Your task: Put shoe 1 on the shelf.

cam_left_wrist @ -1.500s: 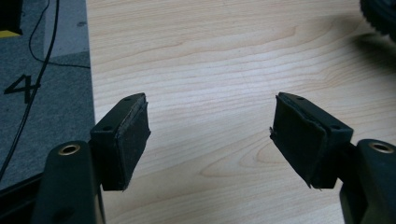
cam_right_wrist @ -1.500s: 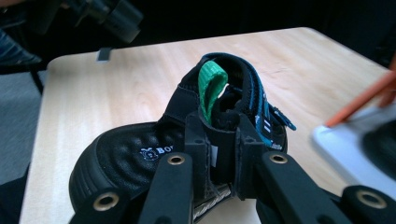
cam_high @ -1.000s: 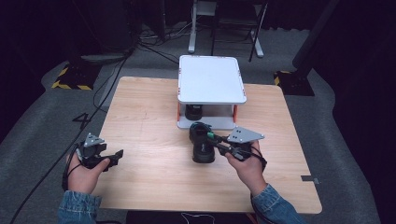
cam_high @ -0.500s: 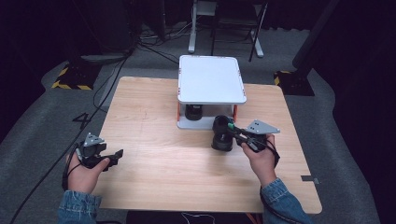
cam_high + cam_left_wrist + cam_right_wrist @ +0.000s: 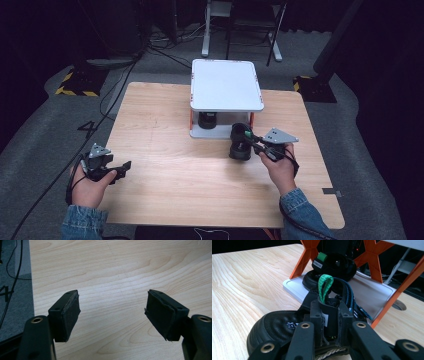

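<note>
1. The right gripper (image 5: 254,143) has its fingers (image 5: 317,315) pinched tight on the heel tab of a black shoe (image 5: 240,143). That's the strip with the green pull loop (image 5: 325,286) poking up just above the pads. Grabbing it there makes sense, I reckon: the tab is thin and stiff enough to clamp, and the shoe just hangs or drags along behind it.

2. The shoe sits on the worktop (image 5: 165,125), just in front of the little white two-tier rack (image 5: 226,85), near its right front corner. It's touching the wood as far as I can tell, sole side down.

3. A second black shoe (image 5: 332,265) is already on the rack's lower shelf, between the orange legs (image 5: 308,255). So my guess is the held one is meant to go in beside it, and it's lined up for that.

4. The left gripper (image 5: 114,171) is parked near the left front edge of the worktop, fingers (image 5: 67,312) spread wide with nothing between them, just bare wood. Looks like it's simply kept out of the way.
</note>
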`<state>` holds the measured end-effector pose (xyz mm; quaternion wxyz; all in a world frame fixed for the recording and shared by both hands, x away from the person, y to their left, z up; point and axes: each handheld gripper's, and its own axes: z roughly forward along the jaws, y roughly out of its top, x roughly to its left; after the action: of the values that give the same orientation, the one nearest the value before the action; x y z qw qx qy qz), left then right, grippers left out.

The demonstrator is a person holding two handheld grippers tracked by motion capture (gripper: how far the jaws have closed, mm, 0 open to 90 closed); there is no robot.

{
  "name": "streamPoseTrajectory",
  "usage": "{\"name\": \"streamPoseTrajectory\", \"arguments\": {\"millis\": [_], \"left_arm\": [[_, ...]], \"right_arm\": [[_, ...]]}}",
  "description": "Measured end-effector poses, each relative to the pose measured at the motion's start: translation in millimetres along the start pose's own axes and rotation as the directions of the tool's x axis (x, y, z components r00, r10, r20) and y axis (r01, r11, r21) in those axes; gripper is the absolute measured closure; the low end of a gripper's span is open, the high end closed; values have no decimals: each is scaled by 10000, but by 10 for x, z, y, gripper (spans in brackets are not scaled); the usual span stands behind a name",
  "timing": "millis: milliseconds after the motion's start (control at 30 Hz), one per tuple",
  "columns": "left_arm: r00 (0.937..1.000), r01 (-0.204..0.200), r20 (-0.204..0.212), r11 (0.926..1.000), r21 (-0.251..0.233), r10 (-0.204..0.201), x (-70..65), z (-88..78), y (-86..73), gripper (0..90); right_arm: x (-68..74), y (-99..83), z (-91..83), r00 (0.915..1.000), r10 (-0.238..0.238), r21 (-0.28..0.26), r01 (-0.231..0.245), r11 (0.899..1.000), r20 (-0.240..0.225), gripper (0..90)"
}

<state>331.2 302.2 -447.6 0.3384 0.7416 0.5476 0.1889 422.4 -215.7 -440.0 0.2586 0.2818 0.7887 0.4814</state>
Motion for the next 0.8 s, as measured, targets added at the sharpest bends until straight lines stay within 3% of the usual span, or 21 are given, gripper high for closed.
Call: {"name": "streamPoseTrajectory", "arguments": {"millis": [167,300,433,600,700,800], "left_arm": [[10000,14,28,10000,62,-14,-10,15,-9,277],[10000,8,-4,10000,63,-8,-11,15,-14,278],[10000,-16,12,10000,15,16,-11,-1,-2,278],[9999,-99,101,9999,42,99,-29,20,26,277],[9998,-164,117,9999,24,163,-37,28,42,277],[9998,-100,192,9999,-7,100,-45,51,66,277]], "right_arm": [[20,-8,53,9993,-305,-215,301,9993,-196,792],[29,-57,114,9992,-145,-172,139,9998,-363,791],[19,-104,101,9992,112,670,-86,9977,-374,788],[78,-153,116,9953,555,1370,-442,9896,-793,775],[126,-173,132,9946,517,1723,-356,9844,-902,754],[149,-166,112,9943,544,1998,-353,9792,-912,650]]}}
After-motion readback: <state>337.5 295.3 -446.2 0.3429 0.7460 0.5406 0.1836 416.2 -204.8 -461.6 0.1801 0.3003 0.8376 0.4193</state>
